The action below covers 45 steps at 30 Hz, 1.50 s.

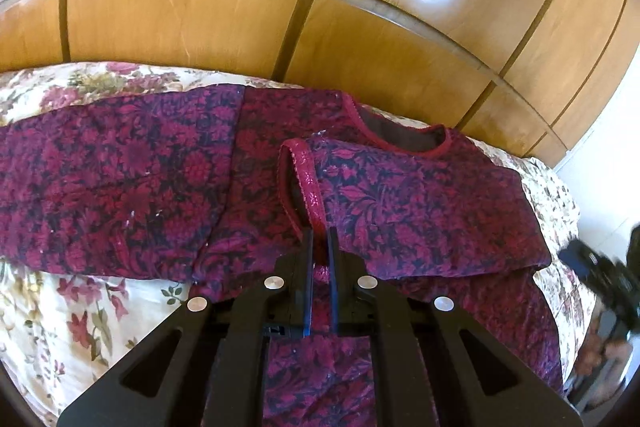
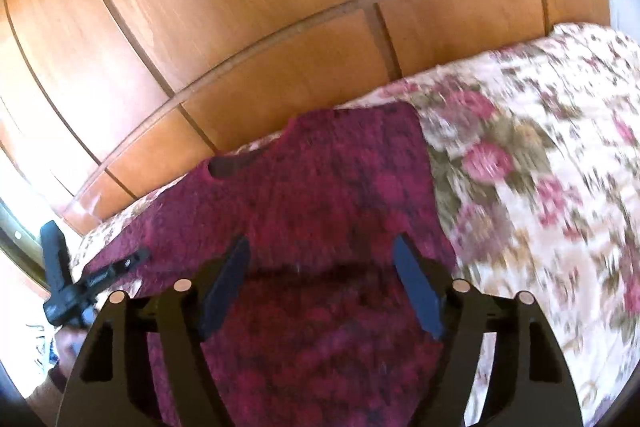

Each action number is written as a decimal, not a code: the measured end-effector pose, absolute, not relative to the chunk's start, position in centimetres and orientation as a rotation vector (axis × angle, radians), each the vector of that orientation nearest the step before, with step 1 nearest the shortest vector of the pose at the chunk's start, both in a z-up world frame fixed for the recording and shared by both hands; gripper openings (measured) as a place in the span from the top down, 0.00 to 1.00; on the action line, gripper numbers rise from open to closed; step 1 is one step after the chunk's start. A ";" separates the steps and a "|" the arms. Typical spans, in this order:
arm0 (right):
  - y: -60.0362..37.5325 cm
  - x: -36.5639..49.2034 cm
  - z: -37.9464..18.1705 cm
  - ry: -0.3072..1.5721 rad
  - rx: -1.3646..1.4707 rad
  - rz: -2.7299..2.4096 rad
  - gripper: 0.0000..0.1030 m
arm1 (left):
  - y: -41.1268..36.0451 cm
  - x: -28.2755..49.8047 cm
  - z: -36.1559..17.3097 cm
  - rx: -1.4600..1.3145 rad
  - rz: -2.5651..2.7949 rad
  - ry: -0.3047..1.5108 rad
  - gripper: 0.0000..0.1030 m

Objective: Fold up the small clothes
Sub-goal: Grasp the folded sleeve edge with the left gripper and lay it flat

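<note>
Wooden wardrobe doors (image 1: pixel 192 19) with dark grooves fill the wall behind a bed covered by a cream bedspread (image 1: pixel 92 319) printed with pink flowers and green leaves. Spread across that bedspread lies a maroon dress (image 1: pixel 120 179) with a dark floral pattern, its round neckline (image 1: pixel 404 139) toward the wardrobe and its long body running off to the left in the left wrist view. One sleeve (image 1: pixel 420 203) is folded over onto the chest, and its shiny red cuff (image 1: pixel 308 187) stands up in a loop.

The left gripper (image 1: pixel 320 239) has its two fingers drawn close together, clamped on the lower end of that red cuff, with cloth showing between them. The right gripper (image 2: pixel 320 251) hangs above the dress with its fingers spread wide and nothing pinched between them; its picture is blurred, so fine detail of the cloth beneath is lost. Each gripper shows at the edge of the other's view, just over the edge of the dress.
</note>
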State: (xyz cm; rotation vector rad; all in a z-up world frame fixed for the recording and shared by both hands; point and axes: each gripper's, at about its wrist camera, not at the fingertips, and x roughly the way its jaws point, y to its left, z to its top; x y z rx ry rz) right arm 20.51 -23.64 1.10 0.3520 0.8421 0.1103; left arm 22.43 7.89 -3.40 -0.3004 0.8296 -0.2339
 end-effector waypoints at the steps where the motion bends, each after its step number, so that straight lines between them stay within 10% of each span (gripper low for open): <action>1: -23.3 21.6 0.5 0.860 0.342 0.103 0.37 | 7.9 22.4 -3.3 -0.300 -0.233 0.828 0.95; 15: -18.9 24.0 -5.4 0.916 0.009 -0.019 0.33 | 8.4 23.2 -6.3 -0.322 -0.145 0.912 0.94; 21: -19.3 24.0 -5.5 0.913 0.002 -0.024 0.31 | 10.5 20.7 -5.5 -0.417 -0.123 0.866 0.73; 45: -18.4 23.9 -5.0 0.910 -0.046 -0.086 0.19 | 42.4 9.9 -8.3 -1.052 0.441 0.666 0.73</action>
